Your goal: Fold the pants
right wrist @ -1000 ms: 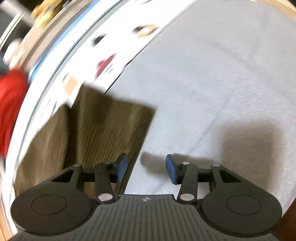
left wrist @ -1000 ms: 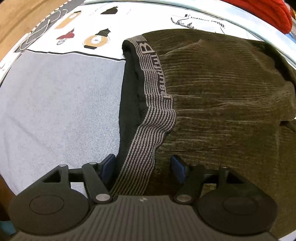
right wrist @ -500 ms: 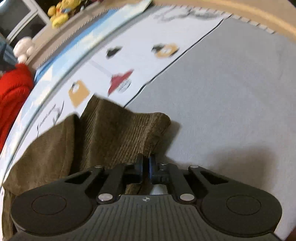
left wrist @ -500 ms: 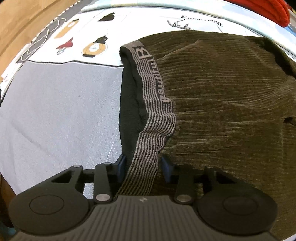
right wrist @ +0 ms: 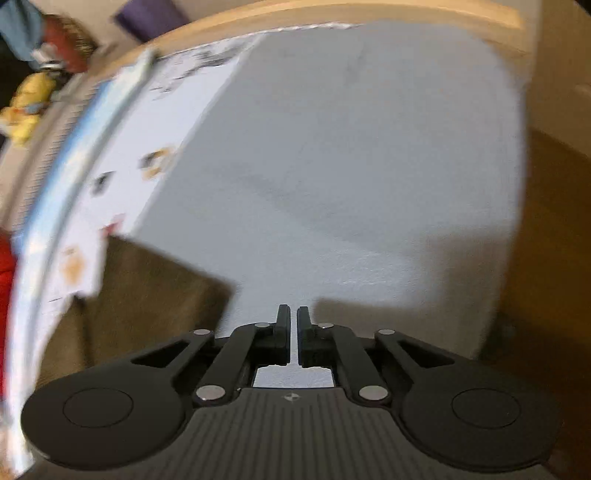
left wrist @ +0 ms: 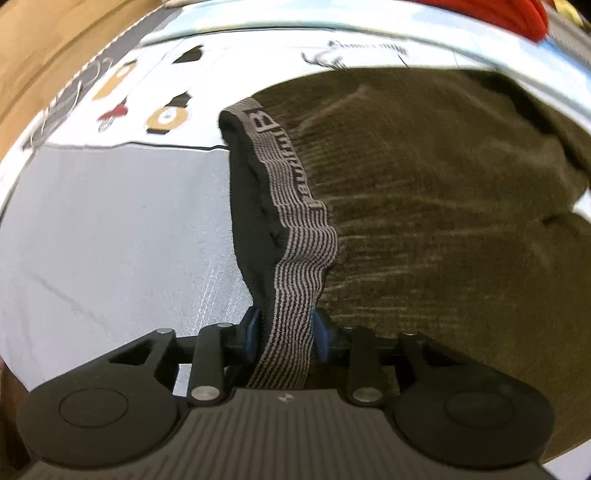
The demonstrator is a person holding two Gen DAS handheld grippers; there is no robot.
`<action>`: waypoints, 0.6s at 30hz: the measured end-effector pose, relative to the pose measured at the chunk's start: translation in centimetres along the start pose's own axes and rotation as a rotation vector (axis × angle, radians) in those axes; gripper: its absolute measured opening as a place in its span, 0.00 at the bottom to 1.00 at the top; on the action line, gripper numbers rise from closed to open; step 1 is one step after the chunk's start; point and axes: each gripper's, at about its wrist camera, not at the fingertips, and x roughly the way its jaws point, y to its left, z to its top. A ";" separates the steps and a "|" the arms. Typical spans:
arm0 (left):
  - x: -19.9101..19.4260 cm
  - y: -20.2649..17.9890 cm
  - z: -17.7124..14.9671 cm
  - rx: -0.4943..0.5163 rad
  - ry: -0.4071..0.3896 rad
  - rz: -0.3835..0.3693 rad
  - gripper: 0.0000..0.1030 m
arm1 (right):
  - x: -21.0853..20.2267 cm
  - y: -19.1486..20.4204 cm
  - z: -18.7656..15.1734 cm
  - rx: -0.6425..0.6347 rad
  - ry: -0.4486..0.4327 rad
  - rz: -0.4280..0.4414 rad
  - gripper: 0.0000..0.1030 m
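Olive-brown corduroy pants (left wrist: 443, 221) lie on the grey bedsheet (left wrist: 110, 229), taking up the right half of the left wrist view. Their grey striped waistband (left wrist: 295, 206) rises in a ridge, and my left gripper (left wrist: 282, 332) is shut on its near end. In the right wrist view a corner of the pants (right wrist: 147, 295) lies at the lower left, blurred. My right gripper (right wrist: 291, 321) is shut over bare sheet to the right of that corner. Only light sheet shows through the slit between its fingers, and no fabric is seen there.
A white printed band (left wrist: 166, 92) with small pictures borders the grey sheet (right wrist: 351, 166). Red clothing (left wrist: 498, 14) lies beyond the pants. The wooden bed edge (right wrist: 554, 258) runs along the right. A yellow plush toy (right wrist: 29, 99) sits far off at the upper left.
My left gripper closed on the waistband and pulled it up into a ridge. My right gripper shut at the pants' hem, then swung right over bare sheet, leaving the pants at the left.
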 end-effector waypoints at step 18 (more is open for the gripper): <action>2.7 1.8 0.1 -0.072 0.101 -0.093 0.49 | 5.4 8.0 -1.8 -0.106 0.031 -0.059 0.07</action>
